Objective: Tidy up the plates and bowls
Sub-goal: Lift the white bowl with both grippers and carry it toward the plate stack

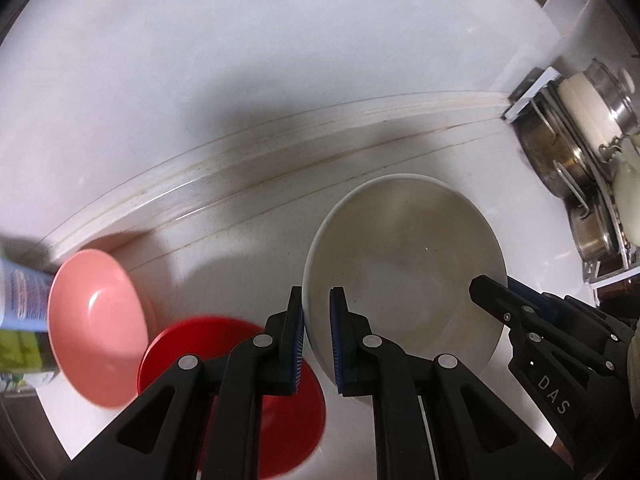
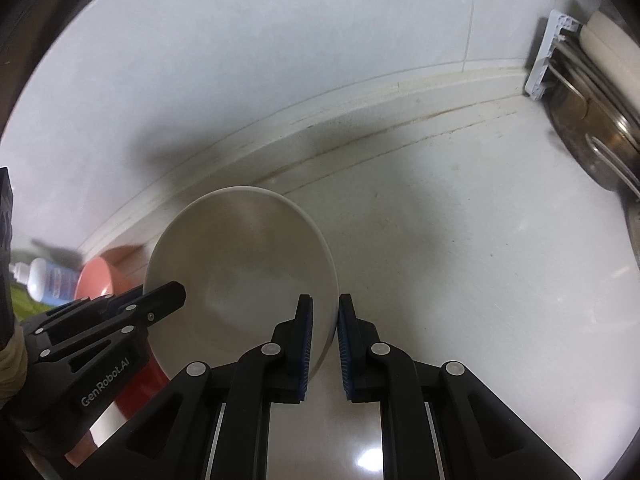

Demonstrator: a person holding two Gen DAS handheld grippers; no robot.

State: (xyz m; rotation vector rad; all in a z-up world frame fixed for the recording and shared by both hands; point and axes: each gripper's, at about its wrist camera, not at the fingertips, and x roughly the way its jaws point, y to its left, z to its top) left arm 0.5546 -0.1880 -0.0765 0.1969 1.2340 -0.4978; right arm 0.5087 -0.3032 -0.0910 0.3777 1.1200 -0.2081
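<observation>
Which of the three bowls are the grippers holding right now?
The white bowl, the largest: both the left gripper and right gripper pinch its rim. The pink bowl and red bowl sit untouched.

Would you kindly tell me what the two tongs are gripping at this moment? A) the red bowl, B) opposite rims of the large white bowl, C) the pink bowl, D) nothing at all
B: the left tongs pinch the white bowl on its left rim, the right tongs pinch its right rim, while the pink bowl and red bowl lie untouched beside it.
</observation>
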